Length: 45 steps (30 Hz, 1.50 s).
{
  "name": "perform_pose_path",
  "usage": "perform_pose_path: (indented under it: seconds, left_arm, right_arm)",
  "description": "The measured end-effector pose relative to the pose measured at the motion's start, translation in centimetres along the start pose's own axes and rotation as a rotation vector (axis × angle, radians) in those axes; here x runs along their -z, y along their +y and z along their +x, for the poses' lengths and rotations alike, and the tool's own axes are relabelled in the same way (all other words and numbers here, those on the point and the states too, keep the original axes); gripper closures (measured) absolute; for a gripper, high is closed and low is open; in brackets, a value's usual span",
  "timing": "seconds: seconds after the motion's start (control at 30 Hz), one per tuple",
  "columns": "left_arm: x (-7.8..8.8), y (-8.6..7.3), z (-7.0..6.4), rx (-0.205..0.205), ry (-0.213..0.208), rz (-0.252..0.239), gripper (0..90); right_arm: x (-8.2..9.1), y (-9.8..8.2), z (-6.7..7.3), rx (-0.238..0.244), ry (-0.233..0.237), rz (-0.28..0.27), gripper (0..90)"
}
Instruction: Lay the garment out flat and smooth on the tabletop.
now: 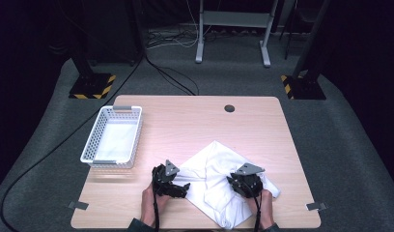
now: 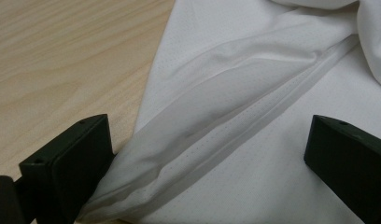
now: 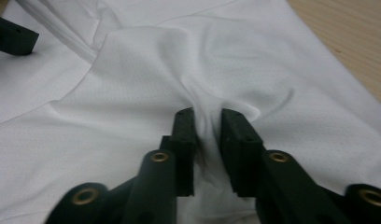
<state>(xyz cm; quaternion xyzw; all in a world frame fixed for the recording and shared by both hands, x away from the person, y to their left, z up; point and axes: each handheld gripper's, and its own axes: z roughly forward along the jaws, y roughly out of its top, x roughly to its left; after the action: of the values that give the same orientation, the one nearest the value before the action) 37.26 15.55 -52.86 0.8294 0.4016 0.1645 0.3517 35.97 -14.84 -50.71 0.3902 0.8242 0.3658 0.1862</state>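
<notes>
Crumpled white perforated-fabric garment (image 1: 224,186) spread on the near right of the light wooden table (image 1: 195,121), right gripper (image 3: 208,122) fingers clamped on a pinched fold of it, left gripper (image 2: 202,154) fingers held apart (astride the garment's edge), white plastic mesh basket (image 1: 94,140) seen at left.

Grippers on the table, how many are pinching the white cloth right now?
1. The right gripper is shut on a fold of the white cloth at its right part. The left gripper, at the cloth's left edge, stands open over it.
</notes>
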Motion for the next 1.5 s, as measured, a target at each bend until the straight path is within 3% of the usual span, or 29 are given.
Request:
perform_pose_path:
  seconds: [0.1, 0.33, 0.37, 0.47, 0.5, 0.57, 0.6, 0.63, 0.67, 0.73, 0.77, 0.8, 0.87, 0.93, 0.97, 1.37, 1.5]
  left_arm:
    - [0.0, 0.0, 0.0, -0.001, 0.0, 0.001, 1.0]
    - [0.0, 0.0, 0.0, -0.003, 0.001, 0.002, 0.9]
    - [0.0, 0.0, 0.0, -0.003, 0.001, 0.002, 0.9]
    - [0.0, 0.0, 0.0, -0.003, 0.002, 0.002, 0.9]
    - [0.0, 0.0, 0.0, -0.003, 0.002, 0.002, 0.9]
    - [0.0, 0.0, 0.0, -0.003, 0.002, 0.002, 0.9]
    - [0.0, 0.0, 0.0, -0.003, 0.002, 0.002, 0.9]
    - [0.0, 0.0, 0.0, -0.003, 0.002, 0.001, 0.9]
    - [0.0, 0.0, 0.0, -0.003, 0.002, 0.001, 0.8]
    - [0.0, 0.0, 0.0, -0.003, 0.002, 0.001, 0.8]
    - [0.0, 0.0, 0.0, -0.003, 0.002, 0.001, 0.8]
    - [0.0, 0.0, 0.0, -0.003, 0.002, 0.001, 0.8]
    - [0.0, 0.0, 0.0, 0.0, 0.003, 0.001, 0.9]
    - [0.0, 0.0, 0.0, -0.001, 0.003, 0.0, 0.9]
    - [0.0, 0.0, 0.0, -0.002, 0.003, 0.0, 0.9]
    - [0.0, 0.0, 0.0, -0.001, 0.004, 0.001, 0.8]
    - [-0.1, 0.0, 0.0, -0.001, 0.006, 0.0, 0.6]
  right_arm:
    - [0.4, -0.1, -0.6, -0.012, -0.008, -0.009, 85.8]
    - [2.4, -0.2, -2.8, -0.052, -0.084, -0.048, 86.2]
    - [2.8, -0.1, -3.2, -0.059, -0.099, -0.06, 86.2]
    - [4.3, 0.1, -5.1, -0.098, -0.215, -0.098, 84.8]
    - [4.3, 0.1, -5.1, -0.098, -0.215, -0.098, 84.8]
    - [4.6, 0.2, -6.0, -0.131, -0.256, -0.072, 72.4]
    - [4.7, 0.1, -6.2, -0.148, -0.243, -0.072, 60.0]
    - [4.7, 0.0, -6.2, -0.17, -0.209, -0.066, 45.2]
    - [4.5, 0.0, -6.1, -0.179, -0.171, -0.044, 37.4]
    - [3.3, -0.4, -4.9, -0.144, -0.117, 0.002, 29.4]
    - [3.3, -0.4, -4.9, -0.144, -0.117, 0.002, 29.4]
    - [2.6, -0.6, -4.6, -0.129, -0.122, 0.038, 33.2]
    - [1.3, -1.1, -4.2, -0.112, -0.132, 0.079, 50.7]
    - [1.0, -1.5, -4.0, -0.1, -0.161, 0.047, 69.0]
    - [1.1, -1.5, -4.1, -0.11, -0.146, 0.034, 74.0]
    - [2.7, -0.7, -4.9, -0.127, -0.143, -0.016, 74.7]
    - [2.1, -1.4, -4.8, -0.133, -0.106, 0.021, 73.2]
